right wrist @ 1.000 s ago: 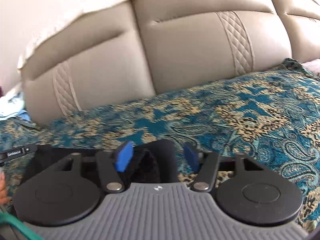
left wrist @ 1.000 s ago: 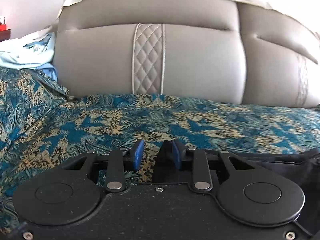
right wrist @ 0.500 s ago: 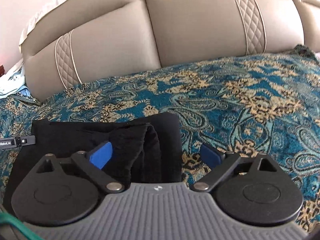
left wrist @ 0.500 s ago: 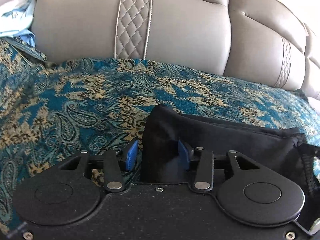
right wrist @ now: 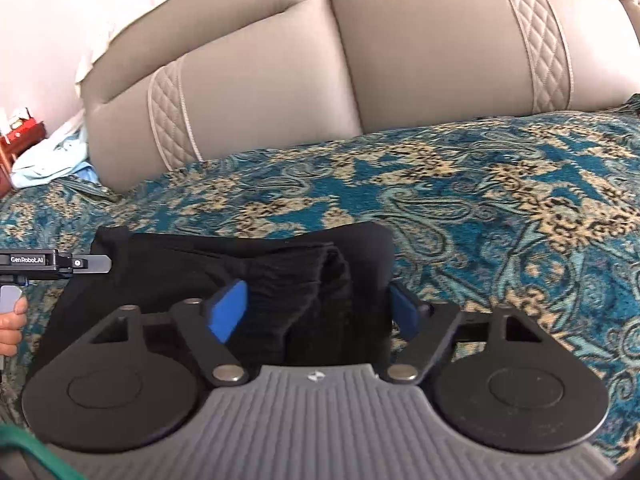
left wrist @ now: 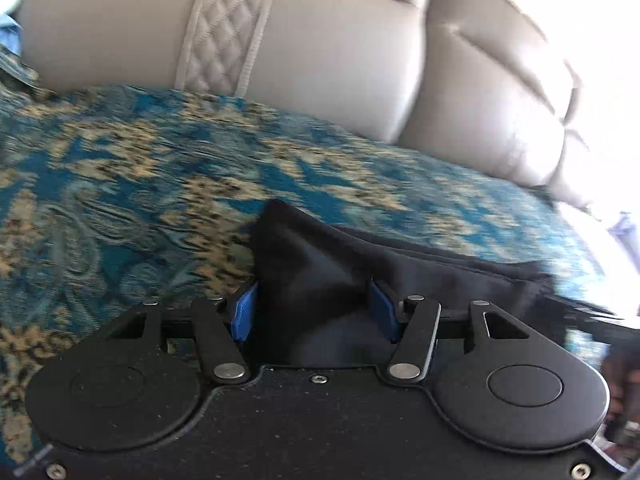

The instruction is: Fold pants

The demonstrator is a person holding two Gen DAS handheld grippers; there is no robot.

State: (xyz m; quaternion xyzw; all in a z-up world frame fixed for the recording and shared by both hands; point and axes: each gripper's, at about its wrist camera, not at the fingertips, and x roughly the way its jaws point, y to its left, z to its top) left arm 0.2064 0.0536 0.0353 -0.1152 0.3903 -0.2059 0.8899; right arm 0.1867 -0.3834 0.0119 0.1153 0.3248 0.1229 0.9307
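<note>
The black pants (right wrist: 224, 264) lie folded in a flat bundle on the teal paisley bedspread (right wrist: 500, 184). My right gripper (right wrist: 316, 308) is open, its blue pads (right wrist: 226, 310) set wide on either side of the bundle's right end. My left gripper (left wrist: 314, 306) is open around the bundle's left corner (left wrist: 304, 264), which stands up between its blue pads (left wrist: 244, 316). The left gripper's body also shows at the left edge of the right wrist view (right wrist: 52, 264).
A padded beige headboard (right wrist: 280, 64) rises close behind the bedspread. Light blue clothes (right wrist: 52, 160) lie at the far left by a red wooden piece (right wrist: 20, 136). A hand (right wrist: 10, 328) shows at the left edge.
Both grippers opened wider and let the pants down onto the bedspread. Both views tilted down and pulled back, so more of the folded bundle shows.
</note>
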